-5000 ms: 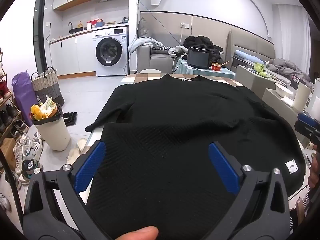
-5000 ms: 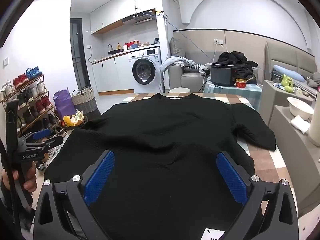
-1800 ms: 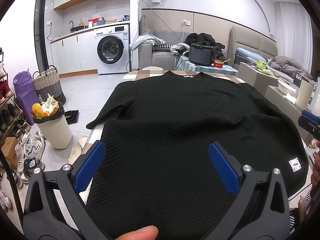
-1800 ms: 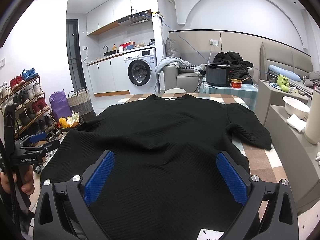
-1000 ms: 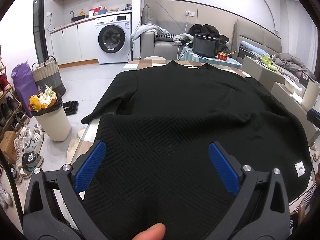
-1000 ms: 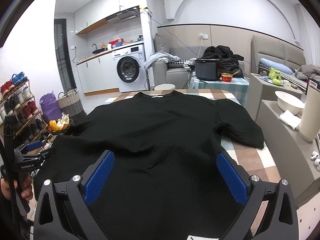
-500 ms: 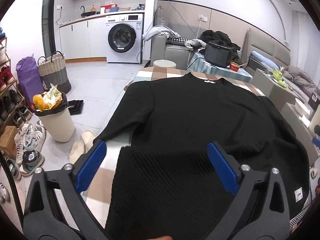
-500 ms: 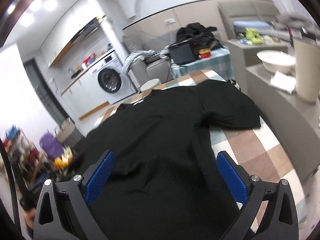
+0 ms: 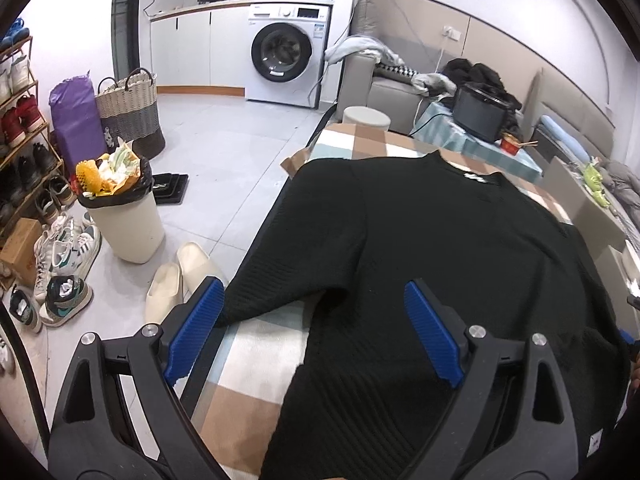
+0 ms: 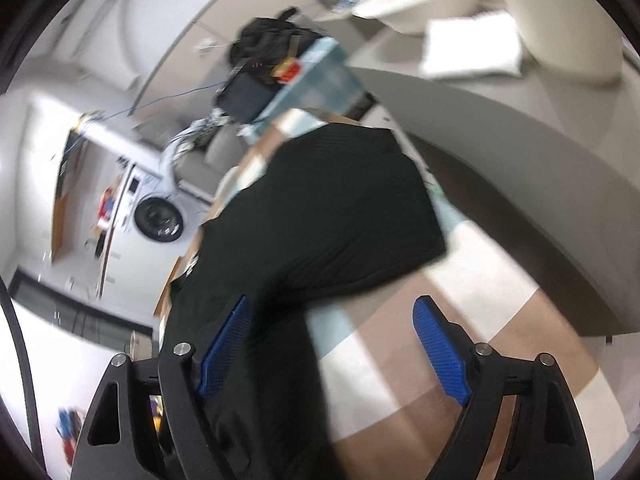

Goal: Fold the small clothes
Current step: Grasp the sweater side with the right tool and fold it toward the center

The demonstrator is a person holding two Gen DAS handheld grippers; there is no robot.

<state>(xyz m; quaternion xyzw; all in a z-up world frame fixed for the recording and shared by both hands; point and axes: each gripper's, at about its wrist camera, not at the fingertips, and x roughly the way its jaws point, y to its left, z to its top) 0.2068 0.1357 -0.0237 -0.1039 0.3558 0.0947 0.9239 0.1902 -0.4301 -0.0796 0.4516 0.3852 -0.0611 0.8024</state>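
Note:
A black knit sweater [image 9: 440, 248] lies spread flat on a checked tablecloth [image 9: 256, 360], neckline at the far end. My left gripper [image 9: 316, 320] is open and empty above the sweater's left side, near its left sleeve [image 9: 288, 276], which hangs toward the table edge. In the blurred, tilted right wrist view, my right gripper [image 10: 332, 344] is open and empty over the sweater's [image 10: 320, 216] right side, just below its right sleeve [image 10: 360, 208], with bare cloth [image 10: 420, 360] between the fingers.
Left of the table on the floor are a full waste bin [image 9: 120, 216], slippers [image 9: 176, 280], shoes and a shoe rack [image 9: 20, 128]. A washing machine [image 9: 284, 48] and sofa [image 9: 384, 80] stand beyond. A grey counter [image 10: 520, 152] runs along the table's right side.
Both grippers have swung outward from the sweater's hem: the left toward the left sleeve and table edge, the right fast toward the right sleeve, tilting. Both stay open.

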